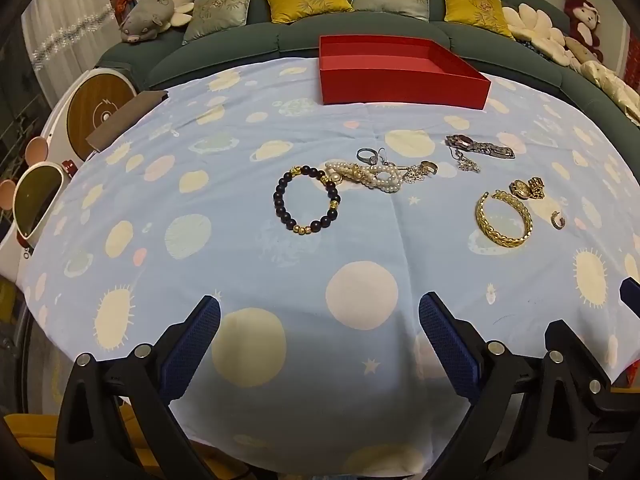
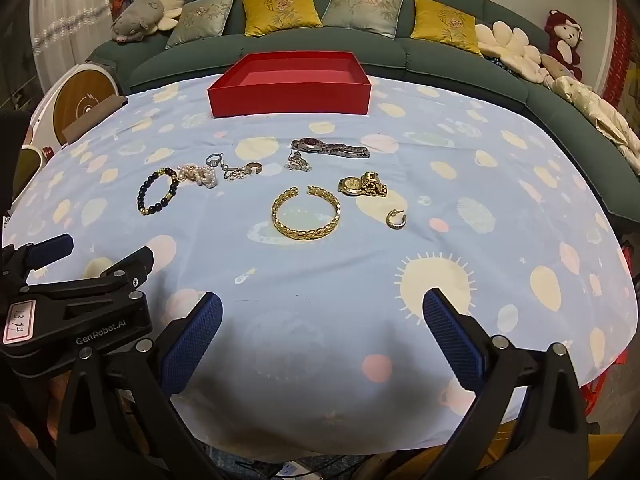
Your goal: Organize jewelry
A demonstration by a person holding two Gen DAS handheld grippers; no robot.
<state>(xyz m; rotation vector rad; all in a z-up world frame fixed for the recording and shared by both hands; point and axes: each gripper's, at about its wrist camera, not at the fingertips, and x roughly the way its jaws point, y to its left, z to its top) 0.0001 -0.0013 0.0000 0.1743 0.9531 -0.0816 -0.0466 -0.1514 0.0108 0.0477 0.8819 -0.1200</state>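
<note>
My left gripper (image 1: 319,340) and right gripper (image 2: 322,338) have fingers wide apart, holding nothing. The jewelry (image 2: 306,214) lies on the counter (image 2: 320,280) ahead of them, the red box (image 2: 290,98) beyond.

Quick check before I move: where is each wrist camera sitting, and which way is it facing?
Left wrist: low over the table's near edge, angled down toward the sofa; its own left gripper shows, jaws wide, with the right gripper's tip at far right.
Right wrist: beside it to the right, same heading; right gripper jaws wide, left gripper at lower left.
Shared: red box, gold bangle, dark bead bracelet.
</note>
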